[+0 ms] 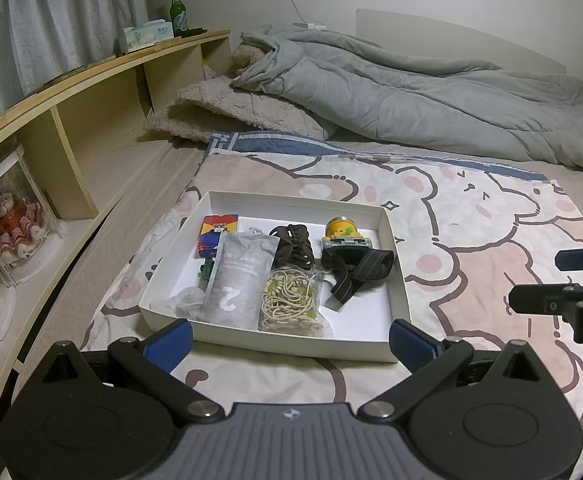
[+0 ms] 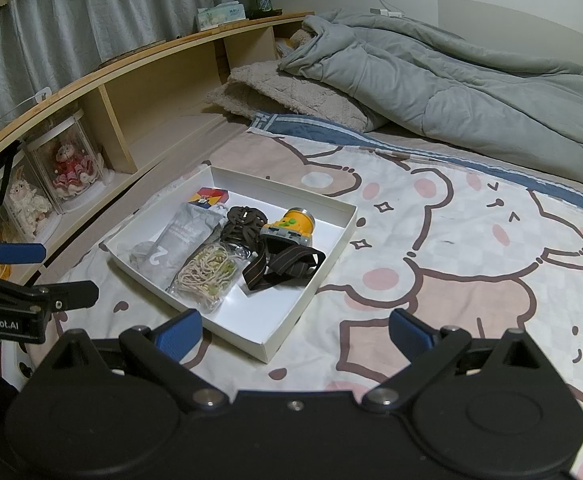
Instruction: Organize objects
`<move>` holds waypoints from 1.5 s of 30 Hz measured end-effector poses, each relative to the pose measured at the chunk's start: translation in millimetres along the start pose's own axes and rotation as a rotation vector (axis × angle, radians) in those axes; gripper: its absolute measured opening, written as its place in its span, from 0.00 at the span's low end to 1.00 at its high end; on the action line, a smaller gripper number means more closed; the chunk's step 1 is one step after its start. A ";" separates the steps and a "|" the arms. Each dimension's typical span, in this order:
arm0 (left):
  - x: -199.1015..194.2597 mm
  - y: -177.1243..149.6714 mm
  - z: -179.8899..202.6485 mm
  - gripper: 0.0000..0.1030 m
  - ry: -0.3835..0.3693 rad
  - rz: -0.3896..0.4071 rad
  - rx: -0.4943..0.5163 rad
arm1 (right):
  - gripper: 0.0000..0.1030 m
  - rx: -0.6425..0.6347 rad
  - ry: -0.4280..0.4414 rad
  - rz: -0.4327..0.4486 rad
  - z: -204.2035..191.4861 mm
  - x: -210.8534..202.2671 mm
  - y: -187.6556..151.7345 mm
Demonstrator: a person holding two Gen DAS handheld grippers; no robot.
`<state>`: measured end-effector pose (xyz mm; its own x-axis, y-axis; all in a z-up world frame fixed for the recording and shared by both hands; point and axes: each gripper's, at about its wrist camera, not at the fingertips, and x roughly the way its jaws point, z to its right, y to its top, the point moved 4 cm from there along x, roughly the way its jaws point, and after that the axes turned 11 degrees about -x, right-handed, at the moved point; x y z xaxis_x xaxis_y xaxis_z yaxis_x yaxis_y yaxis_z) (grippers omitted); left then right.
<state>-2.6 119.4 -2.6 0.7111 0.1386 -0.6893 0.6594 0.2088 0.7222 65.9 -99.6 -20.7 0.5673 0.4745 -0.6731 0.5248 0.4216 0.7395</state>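
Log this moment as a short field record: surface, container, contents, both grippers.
surface: bed with a bear-print sheet
container: white tray, open-topped, lying on the sheet
contents: yellow headlamp with striped strap; grey pouch marked 2; bag of beige cord; dark brown clip; colourful card
left gripper: open, empty, just short of the tray's near wall
right gripper: open, empty, at the tray's near corner
background: grey quilt; green bottle on the shelf
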 end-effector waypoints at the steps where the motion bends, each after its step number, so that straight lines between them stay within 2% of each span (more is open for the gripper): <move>1: 0.0 0.0 -0.1 1.00 -0.001 0.000 -0.001 | 0.98 0.000 0.001 0.000 0.0 0.2 0.0; 45: 2.8 -2.8 -1.9 1.00 0.000 -0.009 -0.006 | 0.98 -0.001 0.002 -0.002 -2.7 -0.4 0.4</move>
<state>-3.0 121.1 -6.7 0.7052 0.1372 -0.6956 0.6641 0.2158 0.7158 64.2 -97.5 -20.1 0.5651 0.4755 -0.6742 0.5253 0.4228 0.7385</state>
